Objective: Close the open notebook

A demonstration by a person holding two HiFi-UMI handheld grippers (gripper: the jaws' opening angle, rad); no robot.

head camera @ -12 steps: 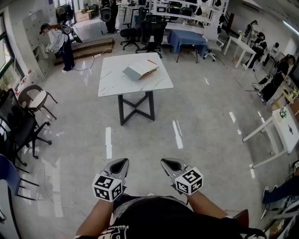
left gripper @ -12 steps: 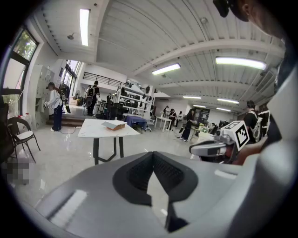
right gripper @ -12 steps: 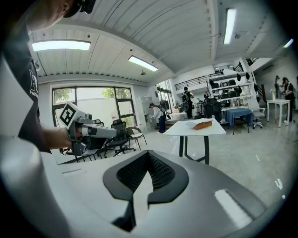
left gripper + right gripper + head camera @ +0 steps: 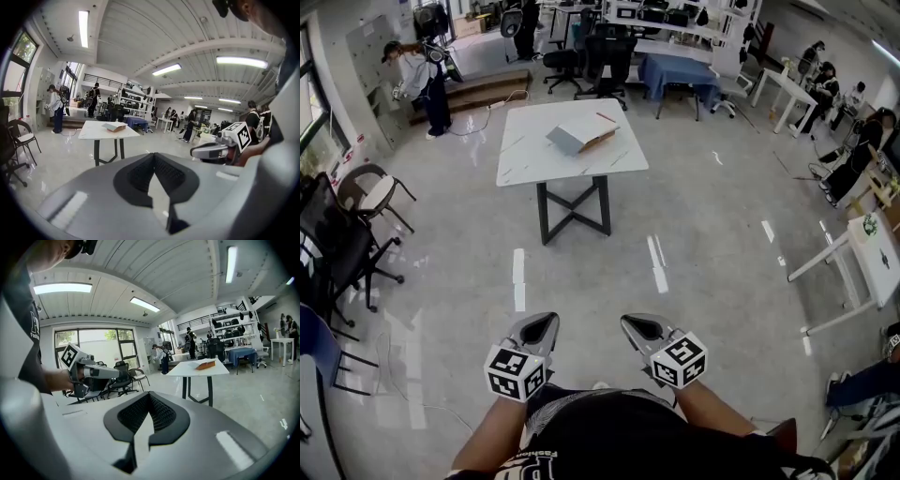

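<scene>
Notebook (image 4: pixel 581 137): open on table (image 4: pixel 534 161), well away; likely light, floppy; take by cover's free edge.
Left gripper (image 4: pixel 546 323): jaws together, empty.
Right gripper (image 4: pixel 631 324): jaws together, empty.

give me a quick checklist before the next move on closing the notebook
1. Notebook found: ok, it lies on the white table, toward its far side.
2. How far it is open: cannot tell, too small from here.
3. Notebook within reach: not ok, the table stands well ahead across the floor and both grippers are close to the body.
4. Left gripper free: ok, fingers together, nothing between them.
5. Right gripper free: ok, fingers together, nothing between them.
6. Way to the table: ok, no chair or cable shows on the straight line.
</scene>
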